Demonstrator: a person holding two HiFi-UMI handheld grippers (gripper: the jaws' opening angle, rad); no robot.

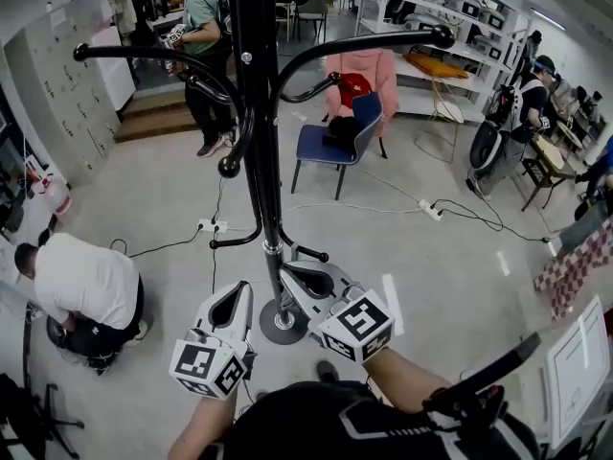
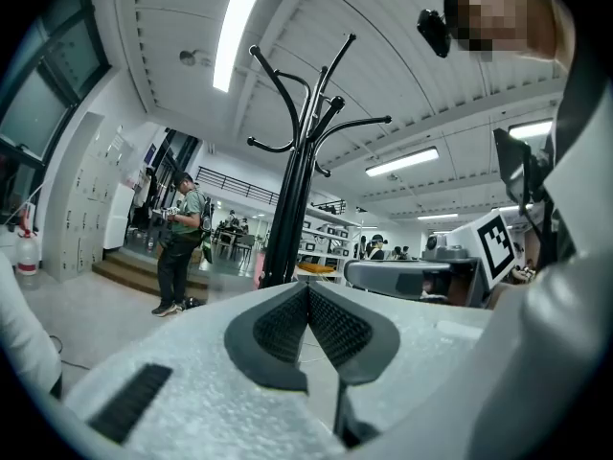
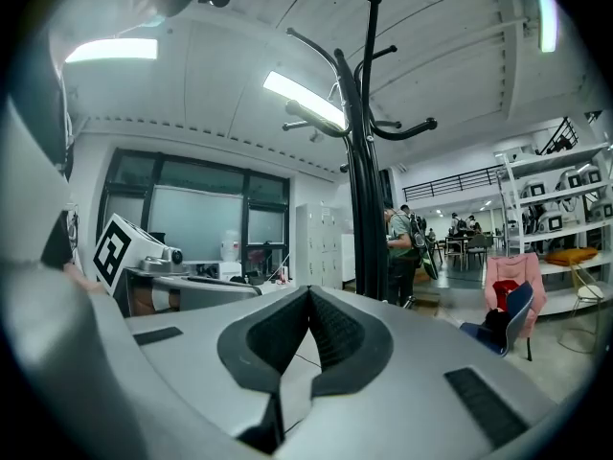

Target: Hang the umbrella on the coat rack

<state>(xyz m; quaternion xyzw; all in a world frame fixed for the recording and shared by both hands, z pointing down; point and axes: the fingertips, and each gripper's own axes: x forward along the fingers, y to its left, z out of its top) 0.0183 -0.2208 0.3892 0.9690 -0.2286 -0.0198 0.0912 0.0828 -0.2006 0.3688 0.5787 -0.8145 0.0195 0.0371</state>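
- Closest to you, low in the head view, your left gripper (image 1: 237,297) is clenched, jaws pressed tip to tip with nothing between them. Its marker cube (image 1: 205,366) sits back toward your wrist.
- Just right of it, your right gripper (image 1: 295,274) is clenched the same way and empty. In the right gripper view its pads (image 3: 287,329) meet at the tip.
- Out beyond your right forearm lies a dark slanted bar (image 1: 484,372). You cannot tell from these views what it is, or whether it is the umbrella.
- Between the two grippers and just ahead of them stands the coat rack (image 1: 257,113), its round base (image 1: 283,322) on the floor.
- Two short low hooks (image 1: 308,253) curl out just past the right gripper's tips. A ball-ended hook (image 1: 230,167) hangs ahead of the left gripper, in the way of a straight reach upward.
- Both gripper views show the pole rising straight ahead, with the upper arms (image 2: 359,123) fanned overhead.
- Well off to the left gripper's left, a person in a white shirt (image 1: 84,281) crouches on the floor.
- Past the rack, a power strip (image 1: 209,225) and loose cables (image 1: 354,207) lie across the floor.
- Farther on stands a blue chair (image 1: 330,144) with a pink chair (image 1: 369,70) behind it.
- Farthest out, a standing person in a green shirt (image 1: 201,27) is ahead of the left gripper, and shelving (image 1: 450,17) is ahead of the right.
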